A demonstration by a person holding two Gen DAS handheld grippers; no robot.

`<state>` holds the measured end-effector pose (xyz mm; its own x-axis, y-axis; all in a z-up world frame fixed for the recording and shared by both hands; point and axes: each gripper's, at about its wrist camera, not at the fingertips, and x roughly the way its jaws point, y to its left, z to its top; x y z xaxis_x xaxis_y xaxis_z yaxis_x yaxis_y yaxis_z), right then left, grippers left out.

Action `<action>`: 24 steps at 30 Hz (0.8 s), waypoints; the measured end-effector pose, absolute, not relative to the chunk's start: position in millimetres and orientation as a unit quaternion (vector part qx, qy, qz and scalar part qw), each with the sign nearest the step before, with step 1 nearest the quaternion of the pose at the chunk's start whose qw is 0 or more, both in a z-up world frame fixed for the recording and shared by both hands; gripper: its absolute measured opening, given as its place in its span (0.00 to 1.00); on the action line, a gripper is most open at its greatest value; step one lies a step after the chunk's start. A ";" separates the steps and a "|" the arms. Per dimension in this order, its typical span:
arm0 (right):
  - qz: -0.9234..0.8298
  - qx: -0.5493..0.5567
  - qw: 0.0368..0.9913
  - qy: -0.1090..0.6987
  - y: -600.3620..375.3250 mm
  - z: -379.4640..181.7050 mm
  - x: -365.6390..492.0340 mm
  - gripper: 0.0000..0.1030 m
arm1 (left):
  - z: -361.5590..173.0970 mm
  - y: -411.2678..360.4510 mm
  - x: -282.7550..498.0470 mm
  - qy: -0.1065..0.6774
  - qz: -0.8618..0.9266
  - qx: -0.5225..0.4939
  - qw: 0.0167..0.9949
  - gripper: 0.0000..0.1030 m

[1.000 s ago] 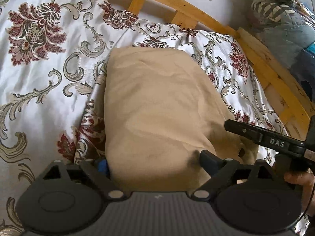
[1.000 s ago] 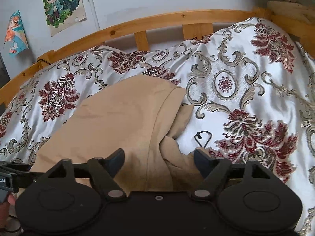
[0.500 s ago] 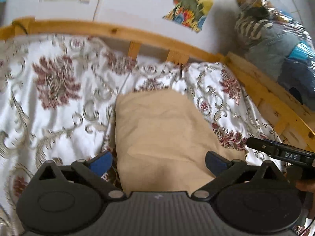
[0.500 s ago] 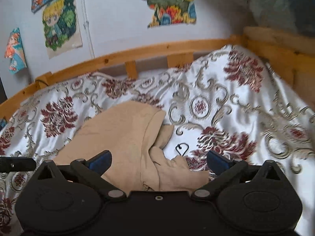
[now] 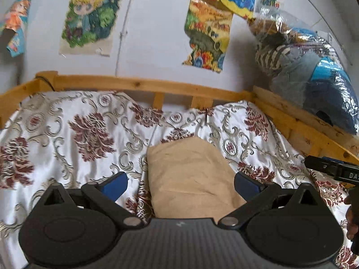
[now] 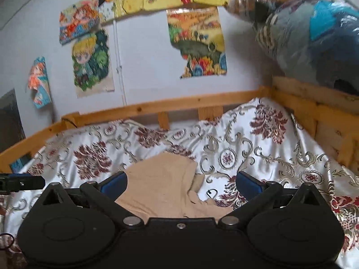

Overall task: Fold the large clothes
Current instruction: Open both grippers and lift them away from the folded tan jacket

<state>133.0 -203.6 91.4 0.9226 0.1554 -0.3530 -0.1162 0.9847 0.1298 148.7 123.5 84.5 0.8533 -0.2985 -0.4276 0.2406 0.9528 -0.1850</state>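
A tan garment (image 5: 188,172) lies folded into a compact rectangle on the floral bedspread (image 5: 74,134). It also shows in the right wrist view (image 6: 161,186), with loose layers bunched at its right side. My left gripper (image 5: 180,182) is open and empty, raised above the garment's near end. My right gripper (image 6: 180,182) is open and empty, also raised above the garment. The right gripper's finger (image 5: 329,170) shows at the right edge of the left wrist view. The left gripper's finger (image 6: 21,182) shows at the left edge of the right wrist view.
A wooden bed rail (image 5: 143,85) runs along the far side and the right (image 6: 314,103). Bagged bedding (image 5: 309,76) sits on the right rail. Posters (image 5: 89,15) hang on the wall. A small black hook (image 6: 211,193) lies on the bedspread right of the garment.
Both grippers have opened wider and pulled back and up from the garment. Both views have tilted up, showing the wall and posters. The garment stays folded on the bed.
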 end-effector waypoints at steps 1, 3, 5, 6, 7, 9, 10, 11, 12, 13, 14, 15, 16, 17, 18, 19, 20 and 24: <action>0.070 0.054 0.980 0.180 -201.8 94.4 125.9 0.99 | 86.8 124.6 142.0 0.229 -0.138 -0.063 0.962 0.99; 0.069 0.054 0.981 0.175 -199.0 98.3 111.2 0.99 | 90.0 126.1 130.1 0.226 -0.132 -0.064 0.963 0.99; 0.068 0.053 0.981 0.171 -194.6 99.8 96.2 0.99 | 90.5 126.7 118.4 0.225 -0.124 -0.062 0.964 0.99; 0.068 0.051 0.982 0.170 -192.3 99.9 88.9 0.99 | 89.5 126.4 113.5 0.225 -0.119 -0.059 0.965 0.99; 0.068 0.047 0.982 0.167 -189.9 99.6 82.0 0.99 | 88.0 126.6 106.7 0.223 -0.117 -0.055 0.966 0.99; 0.064 0.037 0.984 0.161 -184.4 96.9 68.1 0.99 | 82.4 126.6 94.8 0.222 -0.117 -0.046 0.967 0.99; 0.062 0.033 0.985 0.161 -182.9 94.9 62.1 0.99 | 78.1 126.7 89.1 0.223 -0.118 -0.043 0.967 0.99; 0.058 0.028 0.985 0.160 -181.2 92.3 55.7 0.99 | 74.5 127.2 84.6 0.223 -0.119 -0.044 0.967 0.99; 0.051 0.024 0.986 0.158 -179.9 89.4 49.2 0.99 | 69.6 127.9 80.2 0.223 -0.118 -0.048 0.966 0.99; 0.044 0.022 0.986 0.157 -179.3 85.9 44.4 0.99 | 64.5 129.0 76.0 0.225 -0.116 -0.053 0.966 0.99; 0.036 0.023 0.987 0.155 -178.8 82.3 38.6 0.99 | 59.5 129.7 73.2 0.228 -0.115 -0.057 0.965 0.99; 0.034 0.022 0.987 0.154 -178.7 78.3 34.2 0.99 | 54.2 129.9 70.1 0.231 -0.115 -0.059 0.964 0.99; 0.030 0.018 0.987 0.155 -178.2 73.9 29.0 0.99 | 49.3 129.6 67.4 0.235 -0.115 -0.057 0.963 0.99; 0.024 0.013 0.987 0.156 -177.7 69.7 25.6 0.99 | 44.7 128.3 65.6 0.240 -0.115 -0.051 0.963 0.99; 0.015 0.009 0.987 0.157 -177.2 65.7 21.6 0.99 | 40.9 127.2 64.1 0.244 -0.113 -0.046 0.962 0.99; 0.010 0.006 0.987 0.158 -177.1 62.1 18.7 0.99 | 36.8 125.9 61.6 0.247 -0.110 -0.040 0.962 0.99; 0.005 0.003 0.987 0.158 -176.5 58.6 14.6 0.99 | 33.0 125.3 58.9 0.250 -0.106 -0.039 0.962 0.99; -0.001 -0.006 0.985 0.172 -173.1 44.0 7.1 0.99 | 19.2 123.6 59.3 0.276 -0.101 -0.033 0.955 0.99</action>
